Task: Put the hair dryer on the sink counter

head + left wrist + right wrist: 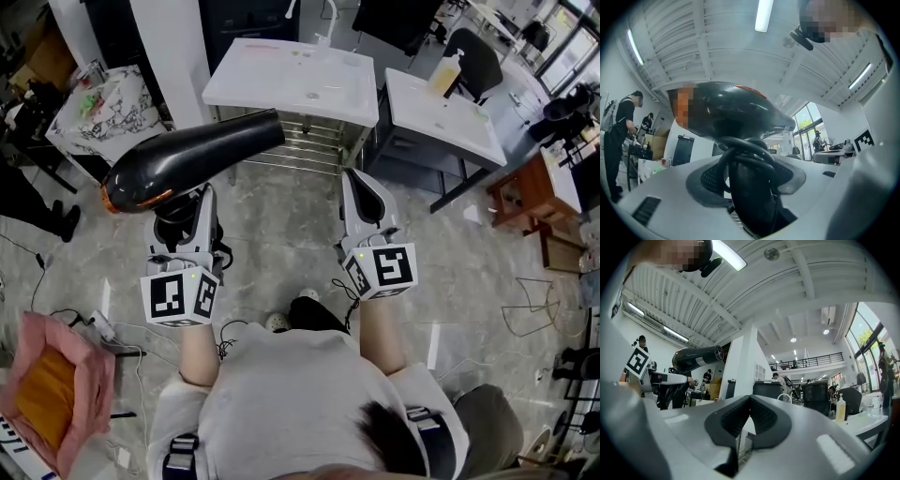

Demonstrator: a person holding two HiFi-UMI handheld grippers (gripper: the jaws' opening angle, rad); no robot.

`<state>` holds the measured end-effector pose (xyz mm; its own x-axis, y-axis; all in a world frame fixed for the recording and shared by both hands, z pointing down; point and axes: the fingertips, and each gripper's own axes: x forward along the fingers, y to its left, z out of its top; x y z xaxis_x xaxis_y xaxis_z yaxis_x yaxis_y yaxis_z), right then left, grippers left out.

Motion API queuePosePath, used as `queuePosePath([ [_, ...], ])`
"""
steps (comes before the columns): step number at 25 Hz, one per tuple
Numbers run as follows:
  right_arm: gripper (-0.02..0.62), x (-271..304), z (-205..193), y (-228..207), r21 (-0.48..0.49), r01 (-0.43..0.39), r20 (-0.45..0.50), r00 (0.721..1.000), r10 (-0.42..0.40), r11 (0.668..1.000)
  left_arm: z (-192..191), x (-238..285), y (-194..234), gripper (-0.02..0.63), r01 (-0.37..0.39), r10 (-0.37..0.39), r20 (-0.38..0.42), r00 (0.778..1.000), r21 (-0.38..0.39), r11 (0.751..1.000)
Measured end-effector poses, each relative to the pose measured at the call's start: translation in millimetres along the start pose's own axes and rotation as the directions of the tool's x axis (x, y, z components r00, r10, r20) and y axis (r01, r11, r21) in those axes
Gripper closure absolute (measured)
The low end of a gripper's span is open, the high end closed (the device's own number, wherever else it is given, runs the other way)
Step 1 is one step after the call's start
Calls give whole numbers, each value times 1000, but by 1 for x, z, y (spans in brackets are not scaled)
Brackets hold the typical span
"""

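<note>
Over grey floor [281, 244], near the sink counter [281, 84], our left gripper [180, 214] clamps the hair dryer [187, 155]; our right gripper [364, 187] sits closed, empty.

Your left gripper [184, 206] holds the dryer [192, 155] (black, one end orange) before the counter [281, 89]; your right gripper [363, 187] holds nothing.

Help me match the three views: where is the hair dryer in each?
Head view: hair dryer upper left, barrel toward the sink counter.
Left gripper view: fills the centre, handle in the left claw.
Right gripper view: small, left of centre.
Shared landmark: left marker cube, head and right gripper views.
</note>
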<state>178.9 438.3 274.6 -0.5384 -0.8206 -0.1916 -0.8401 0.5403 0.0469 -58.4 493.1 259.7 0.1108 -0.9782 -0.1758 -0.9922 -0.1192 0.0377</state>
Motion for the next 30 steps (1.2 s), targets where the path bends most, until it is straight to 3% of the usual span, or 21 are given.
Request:
queuePosePath([
  [10, 584, 55, -17, -16, 2, -15, -4, 1000, 15, 1000, -9, 46, 21, 354, -7, 7, 7, 1000, -4, 1000],
  [30, 584, 229, -40, -117, 17, -88, 19, 996, 88, 996, -25, 225, 50, 354, -79, 79, 22, 997, 11, 997],
])
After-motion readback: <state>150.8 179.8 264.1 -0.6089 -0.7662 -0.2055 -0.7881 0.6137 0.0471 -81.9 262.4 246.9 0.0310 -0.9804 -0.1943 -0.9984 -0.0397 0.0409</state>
